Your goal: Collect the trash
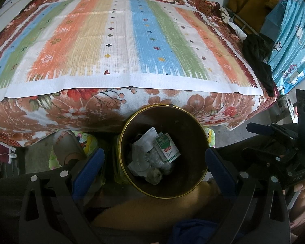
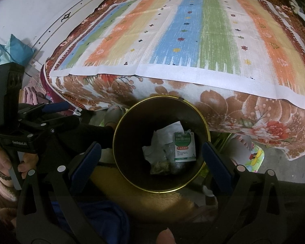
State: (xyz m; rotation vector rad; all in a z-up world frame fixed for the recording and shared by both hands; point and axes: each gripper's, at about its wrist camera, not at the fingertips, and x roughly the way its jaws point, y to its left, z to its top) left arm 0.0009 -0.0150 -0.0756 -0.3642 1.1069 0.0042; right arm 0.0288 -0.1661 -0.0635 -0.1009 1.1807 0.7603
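A dark round bin (image 1: 185, 120) with a gold rim stands on the floor against the table's front. The same bin (image 2: 132, 126) fills the middle of the right wrist view. Inside lie a green and white packet (image 1: 167, 148), crumpled white paper (image 1: 143, 142) and clear wrappers. The packet (image 2: 184, 147) and paper (image 2: 159, 140) show in the right view too. My left gripper (image 1: 153, 158) hovers open over the bin, blue pads wide apart, nothing held. Beside it my right gripper (image 2: 151, 155) hangs open and empty above the bin. Each view catches the other gripper at its edge.
The table (image 1: 132, 40) carries a striped cloth over a floral cover. A person's sandalled foot (image 1: 68, 144) rests left of the bin, knees below it. Dark clothing (image 1: 258, 61) hangs at the table's right edge beside a blue patterned curtain (image 1: 294, 40). A blue bag (image 2: 18, 48) lies on the floor.
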